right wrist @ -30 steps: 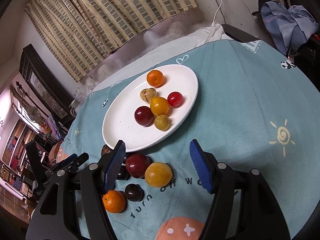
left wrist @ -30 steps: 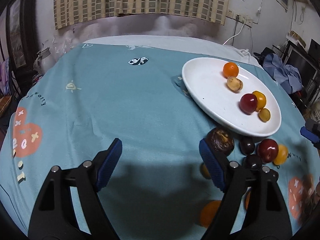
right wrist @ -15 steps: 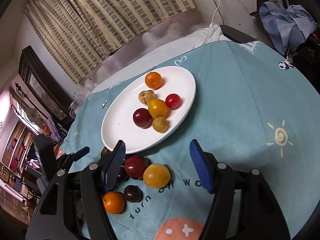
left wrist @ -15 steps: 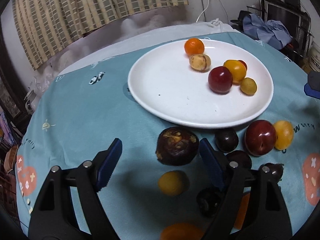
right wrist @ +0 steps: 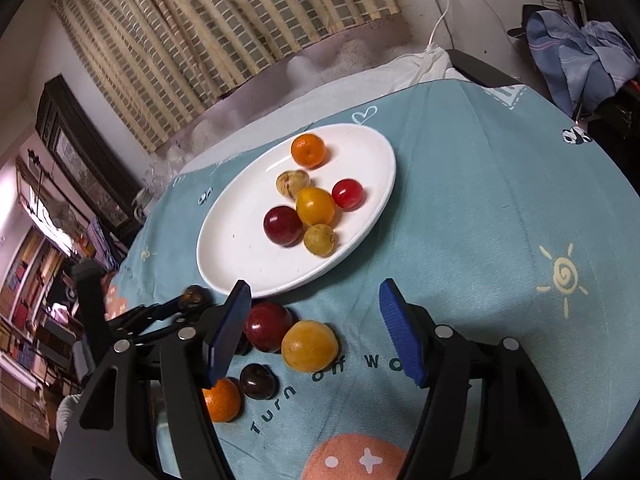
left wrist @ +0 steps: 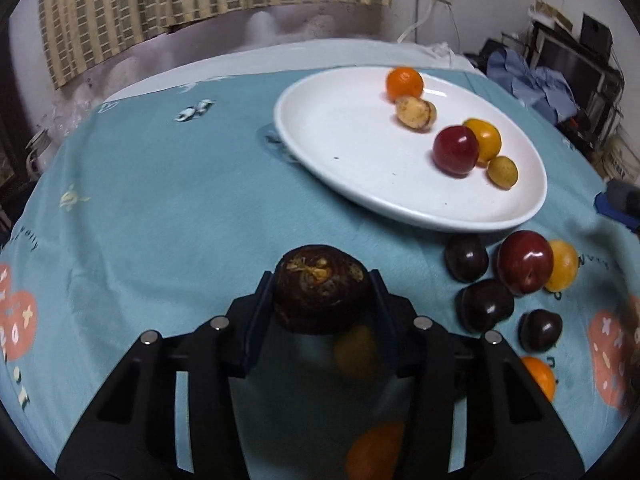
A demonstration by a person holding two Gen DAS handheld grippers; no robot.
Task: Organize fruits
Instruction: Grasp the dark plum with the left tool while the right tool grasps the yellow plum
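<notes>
The dark brown, rough-skinned fruit (left wrist: 322, 292) sits clamped between the blue pads of the left gripper (left wrist: 320, 300), raised off the teal tablecloth (left wrist: 160, 200), so it looks lifted for a carry to the white plate (left wrist: 320, 148) at about 1 o'clock in the left wrist view. Its scarred top faces the camera, and the pads bear on its two flanks, a hold that should keep a round body from rolling out

On the plate lie an orange mandarin (left wrist: 405, 83), a speckled tan fruit (left wrist: 415, 113), a red plum (left wrist: 456, 150), a yellow plum (left wrist: 483, 139) and a small yellow-green fruit (left wrist: 503, 171), bunched toward its right, which leaves bare plate nearest the load

At 3 o'clock, just off the rim, loose fruit waits: three dark plums (left wrist: 466, 258), a red plum and a yellow one touching it

The right gripper (right wrist: 316, 332) hangs with jaws wide, holding nothing, over a yellow plum (right wrist: 309, 345) on the cloth, seemingly lined up for that one
</notes>
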